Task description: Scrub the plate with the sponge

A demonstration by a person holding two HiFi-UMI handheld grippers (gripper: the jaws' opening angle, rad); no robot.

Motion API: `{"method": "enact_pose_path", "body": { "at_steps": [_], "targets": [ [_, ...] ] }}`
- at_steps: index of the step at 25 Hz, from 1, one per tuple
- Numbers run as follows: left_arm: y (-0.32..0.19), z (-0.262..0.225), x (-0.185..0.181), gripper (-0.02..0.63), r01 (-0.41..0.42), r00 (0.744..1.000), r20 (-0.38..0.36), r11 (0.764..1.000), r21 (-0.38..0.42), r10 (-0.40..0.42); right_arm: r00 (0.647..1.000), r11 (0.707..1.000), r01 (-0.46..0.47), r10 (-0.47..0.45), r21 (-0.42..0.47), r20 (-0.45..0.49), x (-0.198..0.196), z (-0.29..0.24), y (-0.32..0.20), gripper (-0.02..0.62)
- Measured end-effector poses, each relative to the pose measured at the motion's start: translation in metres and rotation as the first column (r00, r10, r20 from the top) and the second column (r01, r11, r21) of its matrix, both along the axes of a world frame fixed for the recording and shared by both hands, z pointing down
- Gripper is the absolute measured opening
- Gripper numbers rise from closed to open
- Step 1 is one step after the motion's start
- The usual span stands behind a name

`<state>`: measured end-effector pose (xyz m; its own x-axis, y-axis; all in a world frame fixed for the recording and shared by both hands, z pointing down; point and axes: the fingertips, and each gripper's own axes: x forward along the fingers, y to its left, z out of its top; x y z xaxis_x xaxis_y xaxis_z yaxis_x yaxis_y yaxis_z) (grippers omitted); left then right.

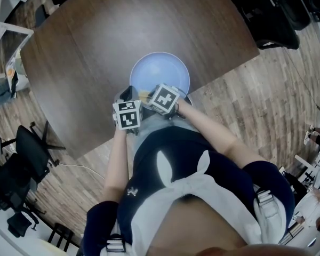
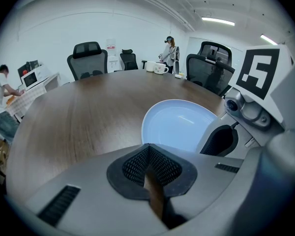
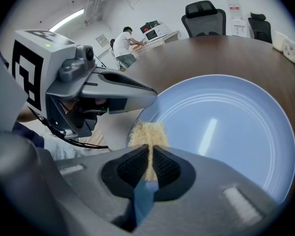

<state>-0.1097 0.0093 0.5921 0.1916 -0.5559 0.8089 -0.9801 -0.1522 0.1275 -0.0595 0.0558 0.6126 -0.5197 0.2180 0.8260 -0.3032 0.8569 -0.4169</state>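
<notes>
A round pale-blue plate lies on the dark wooden table, close to its near edge. My right gripper is shut on a yellow sponge with a blue backing. The sponge hangs over the plate's near-left rim. My left gripper is shut with nothing between its pads. Its tips sit at the plate's near-left rim; whether they touch it cannot be told. The two grippers are side by side, almost touching.
The table's near edge runs just under both grippers. Office chairs ring the far side, and white mugs stand at the far end. Two people are in the background. Black chairs stand on the wood floor at the left.
</notes>
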Motion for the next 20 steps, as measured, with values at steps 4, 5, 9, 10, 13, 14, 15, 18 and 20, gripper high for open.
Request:
{"method": "enact_pose_path", "body": {
  "at_steps": [4, 5, 9, 10, 13, 14, 15, 18, 20],
  "targets": [
    [-0.0016, 0.0021, 0.0011, 0.003, -0.004, 1.0, 0.006, 1.0, -0.001, 0.004, 0.999, 0.999, 0.026, -0.027, -0.046, -0.018, 0.0056, 0.0034, 0.0059, 0.025],
    [-0.0016, 0.0022, 0.0013, 0.003, -0.005, 1.0, 0.007, 1.0, -0.001, 0.005, 0.999, 0.998, 0.027, -0.028, -0.057, -0.019, 0.0065, 0.0039, 0.0067, 0.025],
    [0.0011, -0.0009, 0.0004, 0.003, -0.013, 1.0, 0.006, 1.0, -0.001, 0.013, 1.0, 0.996, -0.003, 0.002, -0.091, -0.012, 0.0064, 0.0018, 0.0073, 0.025],
    [0.0011, -0.0011, 0.0004, 0.003, -0.013, 1.0, 0.007, 1.0, 0.0, 0.013, 1.0, 0.995, -0.012, 0.011, -0.096, -0.01, 0.0065, 0.0016, 0.0068, 0.025],
    [-0.0003, 0.001, 0.0012, 0.003, -0.013, 1.0, 0.007, 1.0, 0.001, 0.013, 1.0, 0.994, -0.03, 0.03, -0.103, -0.006, 0.0069, 0.0031, 0.0048, 0.025],
    [-0.0005, 0.0013, 0.001, 0.003, -0.013, 1.0, 0.007, 1.0, 0.002, 0.013, 0.999, 0.994, -0.033, 0.033, -0.103, -0.007, 0.0066, 0.0035, 0.0044, 0.025],
    [-0.0004, 0.0011, 0.0005, 0.003, -0.013, 1.0, 0.006, 1.0, 0.002, 0.013, 0.999, 0.994, -0.036, 0.036, -0.105, -0.008, 0.006, 0.0034, 0.0042, 0.025],
    [0.0013, -0.001, -0.0016, 0.003, -0.014, 1.0, 0.005, 1.0, 0.002, 0.014, 0.999, 0.992, -0.054, 0.054, -0.113, -0.004, 0.0024, 0.0013, 0.0033, 0.025],
    [0.0019, -0.0016, -0.0017, 0.003, -0.015, 1.0, 0.005, 1.0, 0.002, 0.015, 0.998, 0.99, -0.068, 0.069, -0.121, 0.002, 0.001, 0.0004, 0.0017, 0.025]
  ]
}}
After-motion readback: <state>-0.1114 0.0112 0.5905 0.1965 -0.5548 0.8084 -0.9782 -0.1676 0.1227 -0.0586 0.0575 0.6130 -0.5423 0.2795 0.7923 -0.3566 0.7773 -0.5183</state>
